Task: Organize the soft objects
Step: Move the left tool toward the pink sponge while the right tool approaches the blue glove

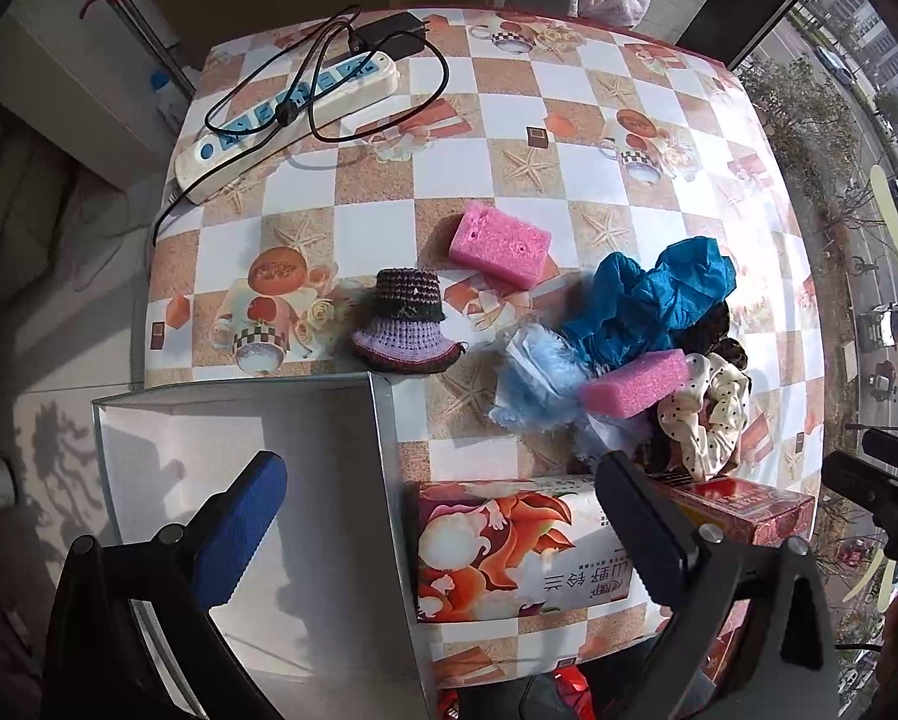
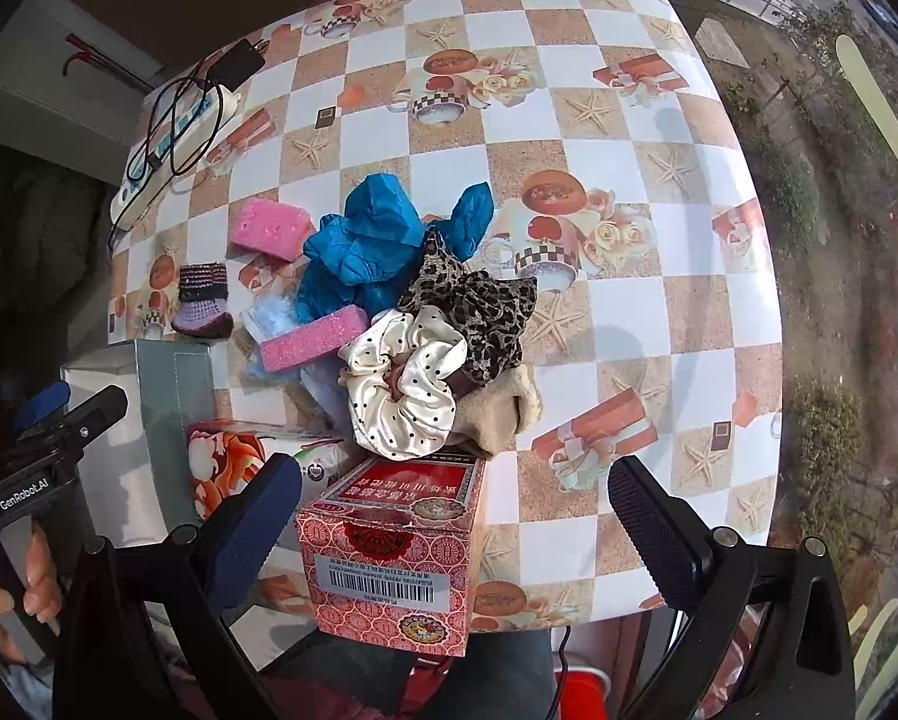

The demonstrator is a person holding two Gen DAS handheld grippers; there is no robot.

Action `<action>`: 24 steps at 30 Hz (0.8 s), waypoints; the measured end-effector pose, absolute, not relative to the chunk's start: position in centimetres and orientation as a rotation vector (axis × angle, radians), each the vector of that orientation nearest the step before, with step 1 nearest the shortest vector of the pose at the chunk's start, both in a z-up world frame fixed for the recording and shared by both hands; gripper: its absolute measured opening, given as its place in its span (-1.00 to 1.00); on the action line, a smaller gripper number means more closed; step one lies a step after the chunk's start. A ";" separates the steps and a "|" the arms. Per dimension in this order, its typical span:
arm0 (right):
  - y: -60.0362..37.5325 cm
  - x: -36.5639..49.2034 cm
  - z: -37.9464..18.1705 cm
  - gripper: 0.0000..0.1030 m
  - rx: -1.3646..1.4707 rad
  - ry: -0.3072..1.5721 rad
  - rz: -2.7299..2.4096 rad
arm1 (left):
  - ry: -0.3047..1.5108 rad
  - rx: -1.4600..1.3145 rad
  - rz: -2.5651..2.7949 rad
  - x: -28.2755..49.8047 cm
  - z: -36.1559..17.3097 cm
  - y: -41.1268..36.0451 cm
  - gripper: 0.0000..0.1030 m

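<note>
Barely begun, by the look of it. Box (image 1: pixel 239 480) at lower left bare inside. Both grippers, left (image 1: pixel 443 510) and right (image 2: pixel 454 516), spread wide, holding nothing. Soft pile (image 2: pixel 401 312) mid-frame untouched; 2 sponges (image 1: pixel 499 243), bootie (image 1: pixel 404 324) left of it, all waiting.

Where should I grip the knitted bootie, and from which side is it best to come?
Grip the bootie by its dark upright cuff, coming from above. It stands alone on the table, clear of the pile, with the cuff opening upward; the flared purple sole is wider and sits flat, so it probably offers less to pinch.
</note>
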State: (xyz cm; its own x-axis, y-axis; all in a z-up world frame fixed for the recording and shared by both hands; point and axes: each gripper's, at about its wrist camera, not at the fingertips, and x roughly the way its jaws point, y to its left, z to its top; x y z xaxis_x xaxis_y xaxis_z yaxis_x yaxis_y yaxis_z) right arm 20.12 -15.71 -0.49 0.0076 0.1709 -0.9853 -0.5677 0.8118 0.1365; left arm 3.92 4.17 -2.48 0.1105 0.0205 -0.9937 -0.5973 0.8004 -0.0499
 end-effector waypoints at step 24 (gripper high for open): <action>-15.6 25.4 -5.5 1.00 -0.245 1.557 0.554 | 1.529 -0.335 0.373 16.4 -13.2 6.6 1.00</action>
